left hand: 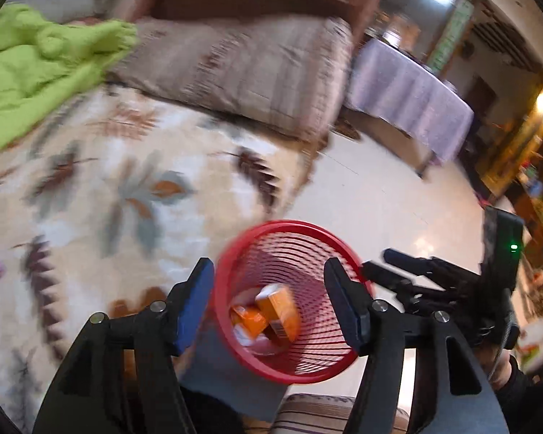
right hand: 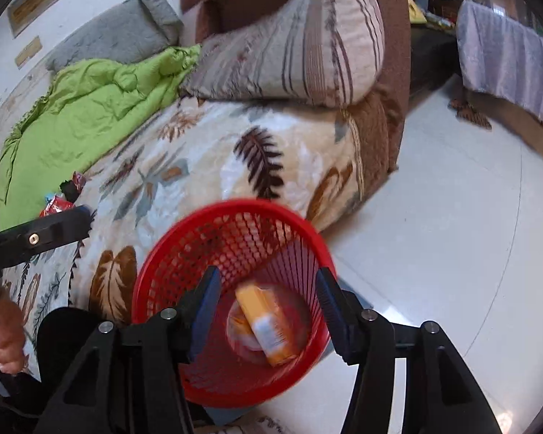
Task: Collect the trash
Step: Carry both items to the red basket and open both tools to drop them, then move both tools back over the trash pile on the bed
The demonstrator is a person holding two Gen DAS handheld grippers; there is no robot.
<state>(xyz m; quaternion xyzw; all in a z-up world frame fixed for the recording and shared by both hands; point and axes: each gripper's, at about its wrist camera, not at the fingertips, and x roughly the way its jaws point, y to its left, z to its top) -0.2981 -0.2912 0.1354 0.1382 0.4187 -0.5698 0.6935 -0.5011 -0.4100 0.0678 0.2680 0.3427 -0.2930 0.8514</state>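
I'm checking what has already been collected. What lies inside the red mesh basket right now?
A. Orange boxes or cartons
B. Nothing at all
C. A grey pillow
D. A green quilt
A: both wrist views look down into the red mesh basket, and orange cartons lie at its bottom; the green quilt and grey pillow are up on the bed.

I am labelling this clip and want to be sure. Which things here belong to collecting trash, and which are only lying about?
Belongs to the job:
- red plastic mesh basket
- orange cartons inside it
- red crumpled wrappers on the bed

Only lying about:
- bright green quilted blanket
- striped beige pillow
- grey pillow
- leaf-patterned cream bedspread
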